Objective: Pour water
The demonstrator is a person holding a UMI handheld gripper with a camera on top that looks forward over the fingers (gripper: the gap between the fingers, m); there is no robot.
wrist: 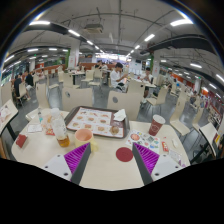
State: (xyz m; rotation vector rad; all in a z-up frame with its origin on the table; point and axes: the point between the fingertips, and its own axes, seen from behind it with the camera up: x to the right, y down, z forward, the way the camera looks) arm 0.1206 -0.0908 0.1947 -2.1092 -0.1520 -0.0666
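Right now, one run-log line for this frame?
phase: approach | gripper: open, empty | bottle: on table, beyond left finger | cup: upright beside it

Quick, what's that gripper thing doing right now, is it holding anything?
Gripper: open, holding nothing; its purple pads stand apart above the white table, with a red coaster between them.

The claw (105, 157) hangs open above a pale counter (100, 168), its purple pads (147, 158) apart with nothing between them. Just ahead lies a dark red disc (124, 154); beyond it a tray (96, 121), a bottle (61, 131) and a cup (156, 124)
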